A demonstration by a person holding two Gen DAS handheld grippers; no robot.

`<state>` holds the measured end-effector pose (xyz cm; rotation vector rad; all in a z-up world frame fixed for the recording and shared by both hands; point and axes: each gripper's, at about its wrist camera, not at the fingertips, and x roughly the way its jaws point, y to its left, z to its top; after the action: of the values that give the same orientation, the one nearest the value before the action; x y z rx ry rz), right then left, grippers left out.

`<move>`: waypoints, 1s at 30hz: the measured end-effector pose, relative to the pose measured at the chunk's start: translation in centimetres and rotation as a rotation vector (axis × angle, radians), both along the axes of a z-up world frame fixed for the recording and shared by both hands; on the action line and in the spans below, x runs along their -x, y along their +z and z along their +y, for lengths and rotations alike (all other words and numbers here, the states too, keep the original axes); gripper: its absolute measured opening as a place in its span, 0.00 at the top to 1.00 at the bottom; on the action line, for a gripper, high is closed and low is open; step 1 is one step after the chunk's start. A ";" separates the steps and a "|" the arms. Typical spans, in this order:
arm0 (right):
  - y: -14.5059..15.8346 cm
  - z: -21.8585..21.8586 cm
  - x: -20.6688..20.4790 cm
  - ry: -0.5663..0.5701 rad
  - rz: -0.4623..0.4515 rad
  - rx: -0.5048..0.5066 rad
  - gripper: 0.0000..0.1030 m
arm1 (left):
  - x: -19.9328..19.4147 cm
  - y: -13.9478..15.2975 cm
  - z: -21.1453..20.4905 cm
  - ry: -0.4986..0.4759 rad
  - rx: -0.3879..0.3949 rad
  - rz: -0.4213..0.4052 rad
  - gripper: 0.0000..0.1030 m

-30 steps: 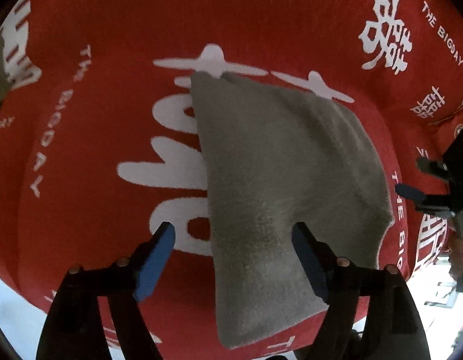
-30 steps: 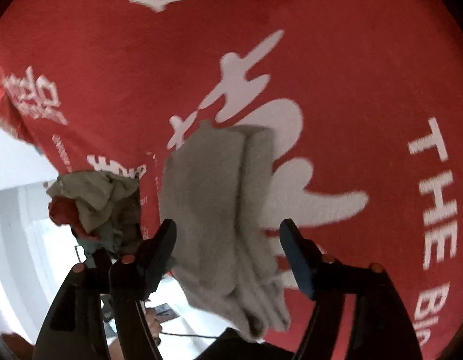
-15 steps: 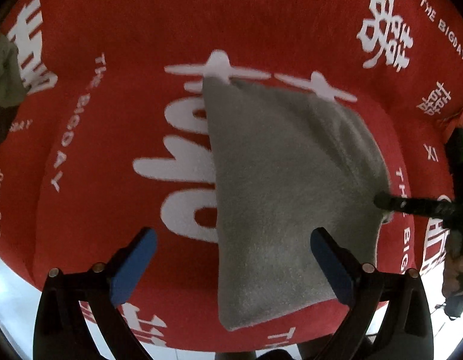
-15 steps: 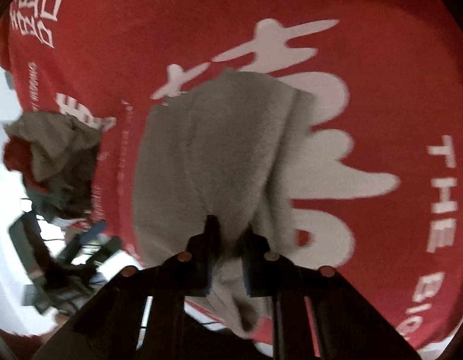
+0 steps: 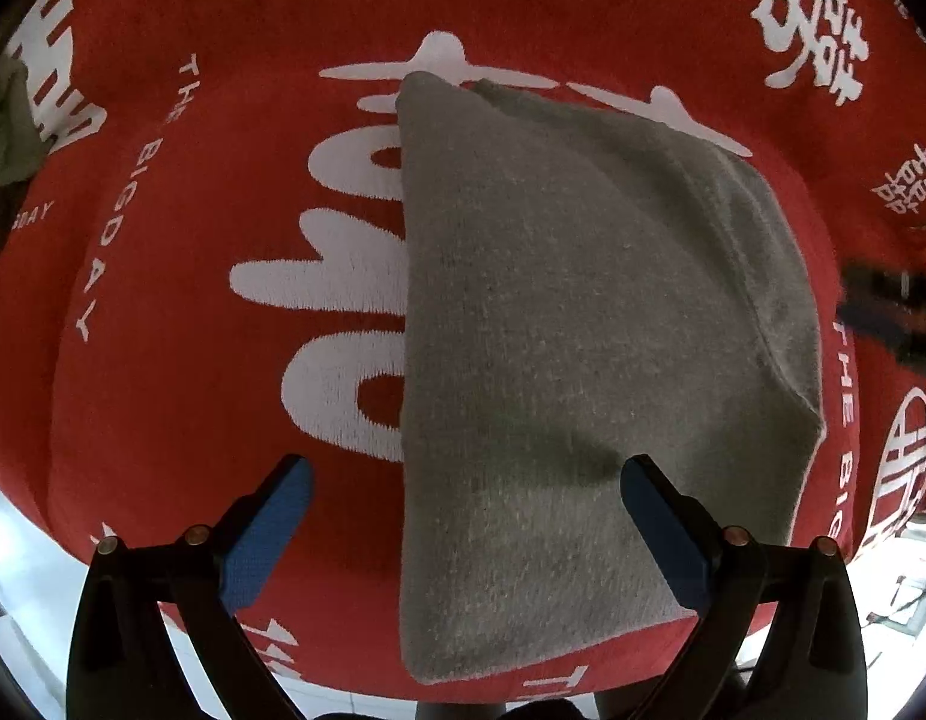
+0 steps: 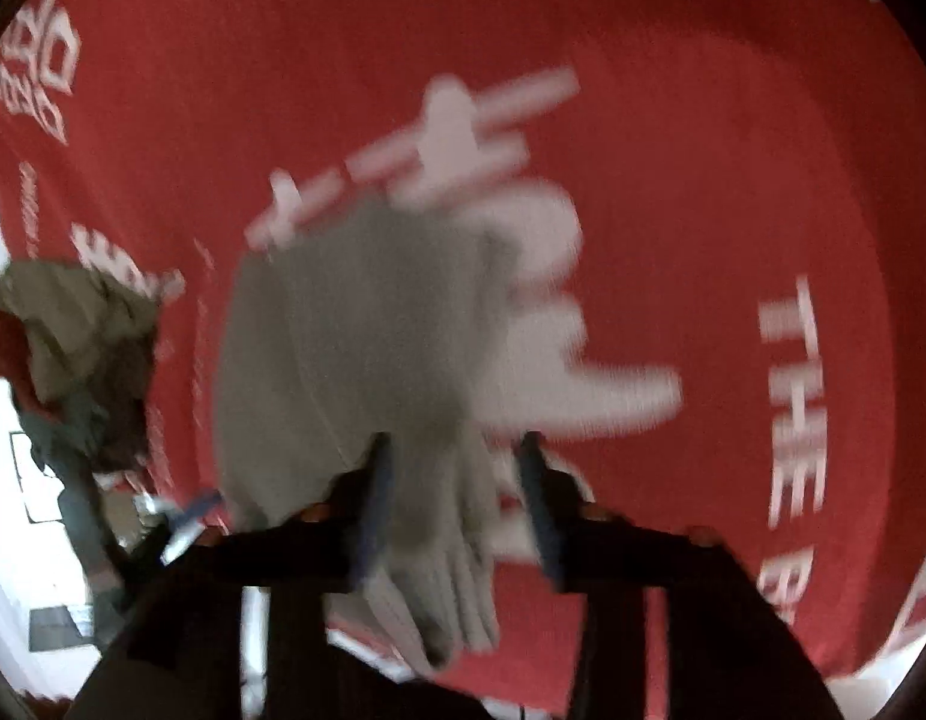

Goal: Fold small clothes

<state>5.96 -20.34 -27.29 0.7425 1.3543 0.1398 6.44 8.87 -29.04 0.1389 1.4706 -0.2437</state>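
The left tongs point(image 5: 463, 516) point straight down over a red cloth point(image 5: 222, 390) with white lettering, their blue pads point(image 5: 264, 534) spread as wide as they go. A folded grey garment point(image 5: 583, 330) lies flat on the red cloth beneath them. Its long straight edge runs between the two pads, nearer the right one, and its near end reaches back under the tongs. Neither pad touches the fabric.

The right tongs point(image 6: 456, 498) tilt down at the same grey garment point(image 6: 354, 330) from its other side; this view is blurred. Their jaws have just been opening after a pinch, and now stand partly apart with a bunched fold of the garment between them. The left pad point(image 6: 372, 498) lies against the fabric, while the right one stands clear, so the cloth is no longer clamped.

Well off to the left of the right tongs sits a heap of crumpled clothes point(image 6: 72, 348), olive, red and dark, at the edge of the red cloth. In the left wrist view, the right tongs appear as a dark blur point(image 5: 895, 306) just beyond the garment's right edge.
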 end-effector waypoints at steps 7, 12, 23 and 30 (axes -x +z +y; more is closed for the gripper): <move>0.6 4.1 -4.1 0.135 -0.036 0.060 0.57 | -0.2 -1.4 -0.5 0.014 -0.037 0.044 0.00; 2.4 8.1 -0.9 0.265 -0.070 0.119 0.60 | 0.2 -1.2 -0.5 0.016 -0.038 0.027 0.00; -0.3 10.1 3.1 0.373 -0.037 0.257 0.69 | 0.5 -1.8 -1.0 0.012 -0.051 0.048 0.00; -0.4 8.9 4.2 0.352 0.005 0.269 0.67 | 1.0 -1.0 -1.5 0.000 -0.061 0.036 0.00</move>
<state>1.71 -11.44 -27.67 0.2754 1.4657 0.2289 5.47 7.34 -30.09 0.1842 1.5146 -0.2027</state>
